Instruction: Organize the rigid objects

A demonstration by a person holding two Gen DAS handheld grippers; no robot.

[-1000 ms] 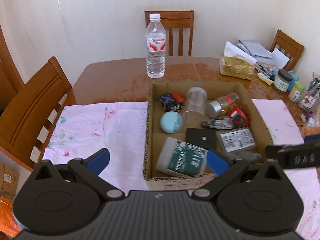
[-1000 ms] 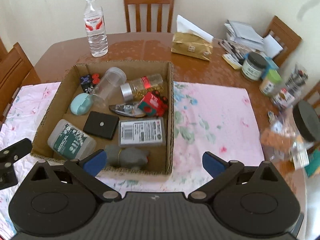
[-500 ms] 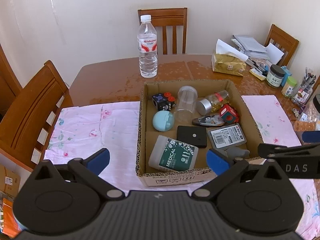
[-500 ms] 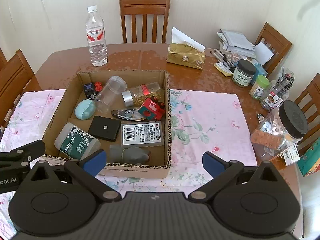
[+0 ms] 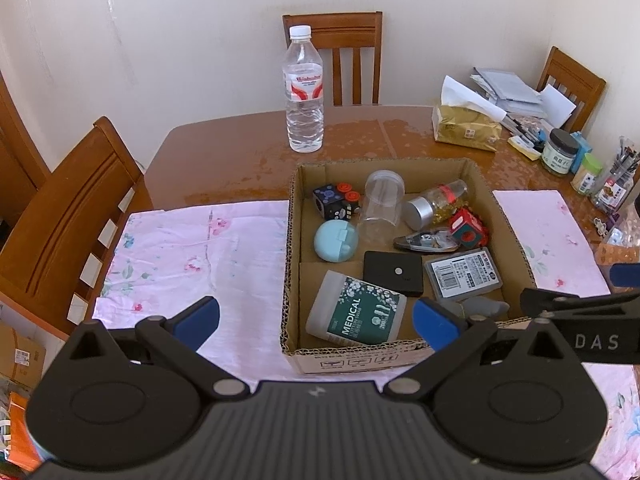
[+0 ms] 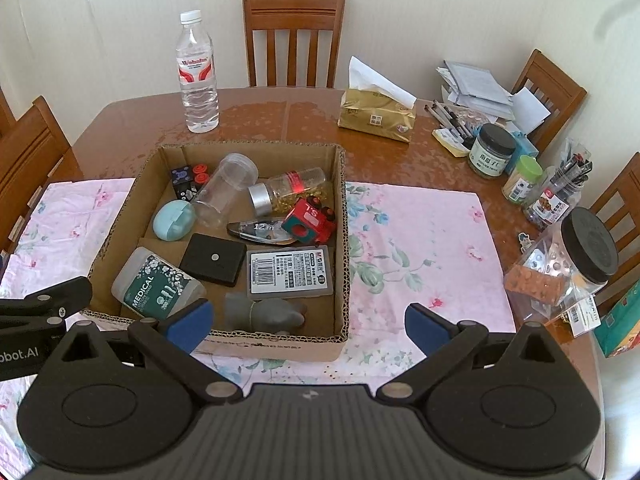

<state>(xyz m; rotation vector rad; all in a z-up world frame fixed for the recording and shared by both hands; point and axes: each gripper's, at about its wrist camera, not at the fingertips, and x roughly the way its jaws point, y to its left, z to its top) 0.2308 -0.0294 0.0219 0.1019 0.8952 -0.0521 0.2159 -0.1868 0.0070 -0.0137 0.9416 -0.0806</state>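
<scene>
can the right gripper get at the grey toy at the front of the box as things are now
Probably yes. The right gripper is open and empty, and the grey toy lies uncovered just behind the cardboard box's near wall. Only that low wall stands between them, so come down from above.

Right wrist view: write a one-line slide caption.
Open right gripper hovers before a cardboard box of small rigid objects on a pink floral cloth.

Crowded cardboard box, bare pink cloth alongside
</scene>
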